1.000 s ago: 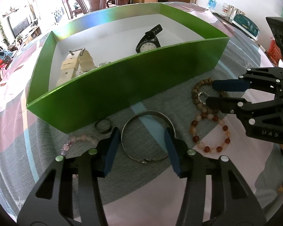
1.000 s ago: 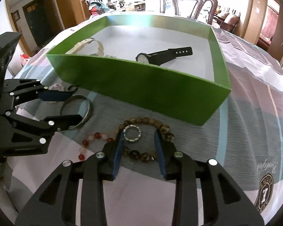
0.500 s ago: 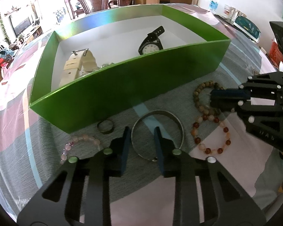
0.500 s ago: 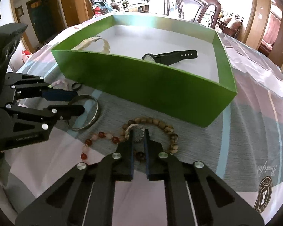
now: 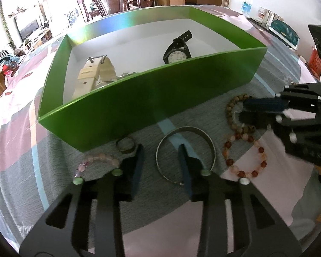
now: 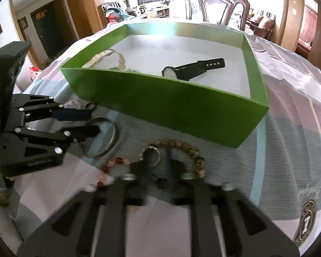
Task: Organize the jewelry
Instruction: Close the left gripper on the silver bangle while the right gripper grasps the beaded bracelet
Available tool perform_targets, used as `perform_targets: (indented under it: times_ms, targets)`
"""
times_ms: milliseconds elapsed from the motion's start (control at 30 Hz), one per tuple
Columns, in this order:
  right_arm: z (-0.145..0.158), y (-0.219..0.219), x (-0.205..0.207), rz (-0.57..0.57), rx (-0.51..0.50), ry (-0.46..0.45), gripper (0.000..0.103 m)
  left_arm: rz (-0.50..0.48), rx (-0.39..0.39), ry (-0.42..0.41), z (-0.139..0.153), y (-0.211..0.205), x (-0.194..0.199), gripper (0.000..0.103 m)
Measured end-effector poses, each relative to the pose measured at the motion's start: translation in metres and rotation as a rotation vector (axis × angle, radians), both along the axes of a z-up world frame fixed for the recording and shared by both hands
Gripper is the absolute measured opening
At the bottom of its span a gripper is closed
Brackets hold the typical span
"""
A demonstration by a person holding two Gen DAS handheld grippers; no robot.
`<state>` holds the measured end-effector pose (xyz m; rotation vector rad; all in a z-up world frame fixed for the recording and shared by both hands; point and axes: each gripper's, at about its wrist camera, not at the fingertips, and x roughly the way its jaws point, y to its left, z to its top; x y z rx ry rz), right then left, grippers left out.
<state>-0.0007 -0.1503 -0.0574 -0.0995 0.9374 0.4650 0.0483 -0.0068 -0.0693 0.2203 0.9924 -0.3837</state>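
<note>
My left gripper [image 5: 160, 150] hovers low over the cloth, its jaws opening, with the left rim of the silver bangle [image 5: 203, 135] between the pads and untouched. In front of it lie a dark ring [image 5: 126, 145] and a pink bead bracelet [image 5: 92, 160]. My right gripper [image 6: 158, 156] is also opening, its tips at a small sparkly ring [image 6: 152, 148] that lies inside the brown bead bracelet [image 6: 188, 147]; the blurred pads do not press it. A red bead bracelet [image 5: 244, 156] lies beside them. The green box [image 5: 139, 98] holds a black watch [image 5: 177, 53] and a cream watch [image 5: 96, 75].
The box stands just beyond the loose jewelry, its near wall [image 6: 171, 107] high in front of both grippers. The two grippers sit close side by side, the left gripper [image 6: 92, 120] to the right one's left. Carved chairs stand past the table's far edge.
Both pairs of jaws narrowed half a second ago, the right pair nearly together at the sparkly ring, and both have spread apart again. The jewelry lies where it was.
</note>
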Motion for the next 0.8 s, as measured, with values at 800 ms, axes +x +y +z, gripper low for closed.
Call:
perform_targets:
  times_ms: [800]
  targets:
    - [-0.012, 0.034, -0.012, 0.077, -0.09, -0.084, 0.02, -0.008, 0.005, -0.008, -0.001, -0.002, 0.0, 0.044]
